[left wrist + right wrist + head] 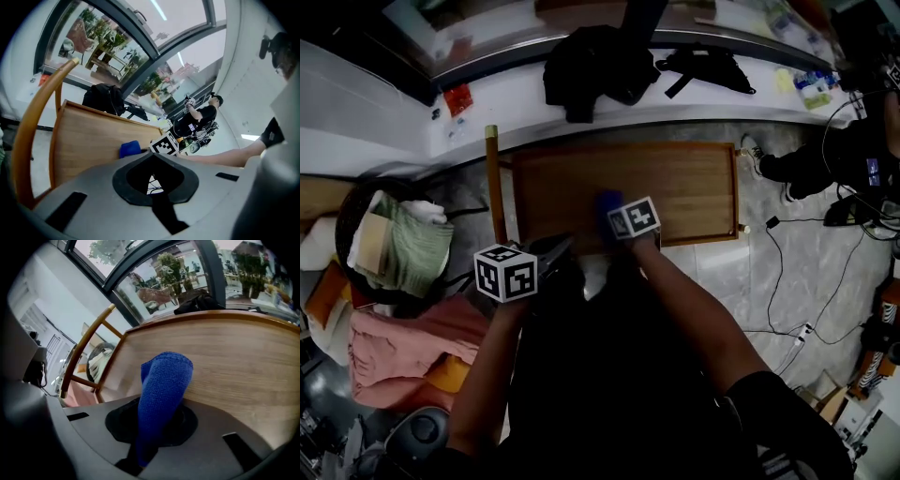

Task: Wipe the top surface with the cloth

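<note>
Right gripper: clenched on cloth | left gripper: jaws together, empty, off top's near edge | top: wood | cloth: blue, folded, sticking out of jaws over top's near middle

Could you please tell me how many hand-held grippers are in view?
2. The left hand-held gripper is at the near edge of the wooden table; the right hand-held gripper is over it, clamping the blue cloth.
</note>
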The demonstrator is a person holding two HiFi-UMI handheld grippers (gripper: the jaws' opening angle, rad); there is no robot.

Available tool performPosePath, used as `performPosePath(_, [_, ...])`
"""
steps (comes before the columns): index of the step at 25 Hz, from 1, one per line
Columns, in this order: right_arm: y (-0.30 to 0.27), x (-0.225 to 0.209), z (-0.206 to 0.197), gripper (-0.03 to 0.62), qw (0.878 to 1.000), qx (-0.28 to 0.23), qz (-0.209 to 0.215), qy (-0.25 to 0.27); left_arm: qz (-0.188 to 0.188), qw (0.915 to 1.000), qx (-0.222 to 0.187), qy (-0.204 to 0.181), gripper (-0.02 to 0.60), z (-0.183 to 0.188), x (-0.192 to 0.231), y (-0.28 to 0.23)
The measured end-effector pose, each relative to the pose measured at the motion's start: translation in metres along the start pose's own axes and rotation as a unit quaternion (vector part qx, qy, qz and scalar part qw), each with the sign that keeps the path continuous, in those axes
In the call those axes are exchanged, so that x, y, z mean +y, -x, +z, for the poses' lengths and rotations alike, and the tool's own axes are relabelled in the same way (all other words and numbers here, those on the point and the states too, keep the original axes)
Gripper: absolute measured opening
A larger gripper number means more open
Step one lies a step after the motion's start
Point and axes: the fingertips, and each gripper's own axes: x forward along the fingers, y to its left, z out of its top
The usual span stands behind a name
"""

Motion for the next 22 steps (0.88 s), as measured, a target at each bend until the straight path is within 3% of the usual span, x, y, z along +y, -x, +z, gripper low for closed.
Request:
performPosePath(13, [0.105, -0.154, -0.035, 0.048, 0.997, -0.021, -0.062, -0.049, -0.046, 0.9987, 0.021, -0.009, 0.009, -0.003, -0.076, -0.130])
performPosePath(22, [0.167, -0.239, -0.056, 0.048, 0.989, -0.021, -0.124, -0.081, -0.068, 0.9973, 0.027, -0.012, 0.009, -0.005, -0.105, -0.178])
